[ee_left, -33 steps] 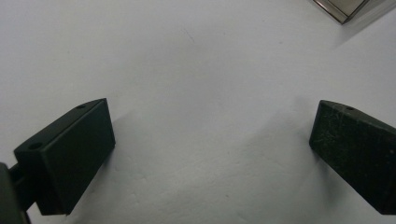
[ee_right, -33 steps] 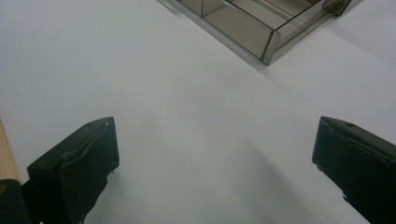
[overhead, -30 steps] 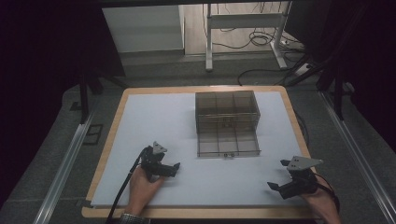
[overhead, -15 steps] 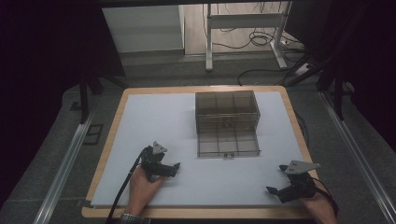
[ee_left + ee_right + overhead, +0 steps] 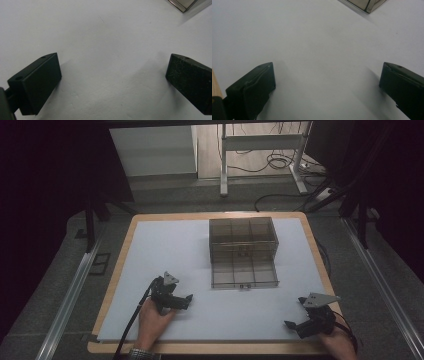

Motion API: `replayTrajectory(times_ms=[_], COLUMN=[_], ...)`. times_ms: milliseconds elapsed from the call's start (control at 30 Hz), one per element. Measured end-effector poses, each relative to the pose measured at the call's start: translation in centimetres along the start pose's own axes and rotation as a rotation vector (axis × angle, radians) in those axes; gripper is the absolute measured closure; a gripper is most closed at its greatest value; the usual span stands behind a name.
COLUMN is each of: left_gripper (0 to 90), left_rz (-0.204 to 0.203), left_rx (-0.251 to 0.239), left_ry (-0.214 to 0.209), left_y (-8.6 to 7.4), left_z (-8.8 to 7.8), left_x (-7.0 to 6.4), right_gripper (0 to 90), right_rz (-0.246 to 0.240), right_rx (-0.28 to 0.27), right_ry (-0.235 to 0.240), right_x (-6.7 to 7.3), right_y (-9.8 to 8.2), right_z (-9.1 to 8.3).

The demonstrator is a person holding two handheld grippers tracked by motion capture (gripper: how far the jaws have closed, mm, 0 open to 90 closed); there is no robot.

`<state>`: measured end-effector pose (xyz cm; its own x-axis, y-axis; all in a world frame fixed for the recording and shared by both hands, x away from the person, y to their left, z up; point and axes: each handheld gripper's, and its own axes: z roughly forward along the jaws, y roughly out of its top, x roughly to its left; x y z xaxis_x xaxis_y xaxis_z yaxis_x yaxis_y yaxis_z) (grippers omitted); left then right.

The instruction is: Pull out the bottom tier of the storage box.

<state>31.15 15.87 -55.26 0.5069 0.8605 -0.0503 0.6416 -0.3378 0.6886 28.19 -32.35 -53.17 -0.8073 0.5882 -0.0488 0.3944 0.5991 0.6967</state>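
Right gripper (image 5: 298,325) nearer table edge; ribbed smoky-clear box (image 5: 243,251).

No legible text, labels, brands, numbers or signs in any view. Checked the white sheet (image 5: 200,250) on the table, the clear divided box (image 5: 243,251) and the black jaws in both gripper views: all surfaces plain, no markings readable.
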Motion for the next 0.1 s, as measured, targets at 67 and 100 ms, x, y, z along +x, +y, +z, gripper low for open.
replayTrajectory(times_ms=[67, 100], left_gripper=[0.0, 0.0], left_rz=[0.001, 0.001], left_rx=[0.0, 0.0], left_ry=[0.001, 0.001], left_y=[0.0, 0.0], left_z=[0.0, 0.0], left_x=[-0.01, -0.01], right_gripper=[0.3, 0.3], right_rz=[0.0, 0.0], right_rx=[0.0, 0.0], right_ry=[0.0, 0.0], right_x=[0.01, 0.01], right_y=[-0.01, -0.01], right_z=[0.01, 0.01])
